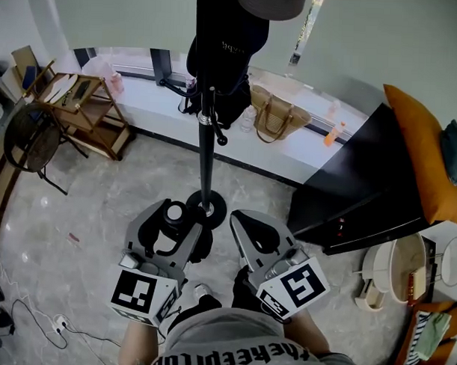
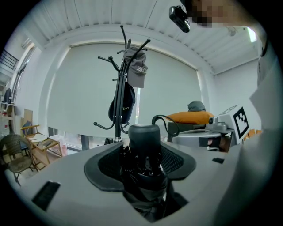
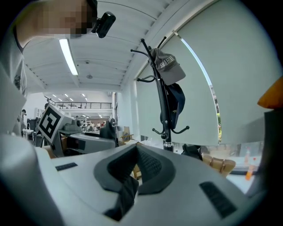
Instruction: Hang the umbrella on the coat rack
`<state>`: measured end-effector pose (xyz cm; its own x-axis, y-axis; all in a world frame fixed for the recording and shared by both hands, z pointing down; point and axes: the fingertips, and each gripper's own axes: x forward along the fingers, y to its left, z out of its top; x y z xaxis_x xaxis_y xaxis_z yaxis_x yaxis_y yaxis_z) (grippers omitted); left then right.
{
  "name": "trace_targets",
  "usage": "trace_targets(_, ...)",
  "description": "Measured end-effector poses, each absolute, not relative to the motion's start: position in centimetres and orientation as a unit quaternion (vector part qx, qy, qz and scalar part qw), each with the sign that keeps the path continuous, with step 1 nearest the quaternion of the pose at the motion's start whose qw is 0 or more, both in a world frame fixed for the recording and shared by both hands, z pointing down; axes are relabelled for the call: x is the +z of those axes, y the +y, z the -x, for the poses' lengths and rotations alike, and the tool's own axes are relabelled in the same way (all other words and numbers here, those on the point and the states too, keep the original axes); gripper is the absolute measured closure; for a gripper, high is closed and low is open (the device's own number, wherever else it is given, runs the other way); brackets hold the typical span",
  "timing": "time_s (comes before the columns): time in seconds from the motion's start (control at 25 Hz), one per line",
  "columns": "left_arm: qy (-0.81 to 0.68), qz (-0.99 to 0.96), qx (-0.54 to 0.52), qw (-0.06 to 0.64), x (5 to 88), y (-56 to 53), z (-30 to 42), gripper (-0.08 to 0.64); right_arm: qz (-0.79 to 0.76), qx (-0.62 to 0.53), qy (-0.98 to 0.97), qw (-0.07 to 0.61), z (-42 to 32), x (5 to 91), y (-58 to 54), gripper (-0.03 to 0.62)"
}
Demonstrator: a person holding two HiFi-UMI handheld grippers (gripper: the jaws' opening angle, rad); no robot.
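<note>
On the windowsill [image 1: 145,95] behind the coat rack [image 1: 206,151] sat a woven bag [image 1: 278,117], upright, its inside hidden from us. We held the left gripper [image 1: 171,230] with its fingers closed around the folded black umbrella [image 2: 142,143], whose blunt end stood up between the pads and whose cord looped off to one side. The right gripper [image 1: 255,230] was beside it, fingers drawn together with nothing between them. Both were low in front of us, near the rack's round base.

The floor [image 1: 85,203] was grey polished stone. To the left stood a wooden shelf unit [image 1: 83,105] and a dark chair [image 1: 29,139]. To the right was a black cabinet [image 1: 363,183] with an orange cushion [image 1: 423,151] leaning on its far side. A pale blind covered the window behind the rack.

From the head view we saw the rack only from above, its hanging things a dark mass. The left gripper view showed them plainly: a grey cap [image 2: 135,66] on an upper hook and a dark cap [image 2: 124,105] lower on the pole, with several hooks bare. The right gripper view alone showed a long hall with ceiling lights beyond the left gripper's marker cube [image 3: 51,121].
</note>
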<state>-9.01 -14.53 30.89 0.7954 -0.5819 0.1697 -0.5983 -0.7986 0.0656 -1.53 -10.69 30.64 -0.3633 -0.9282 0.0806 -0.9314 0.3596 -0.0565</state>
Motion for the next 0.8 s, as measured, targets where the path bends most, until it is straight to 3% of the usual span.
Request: trace_targets(0.8, -0.409, -0.906, 0.075, 0.073, 31.7, -19.1, 4.1, 0.309, -0.475, 0.052, -0.878, 0.020, -4.2, 30.5, -17.2, 0.581)
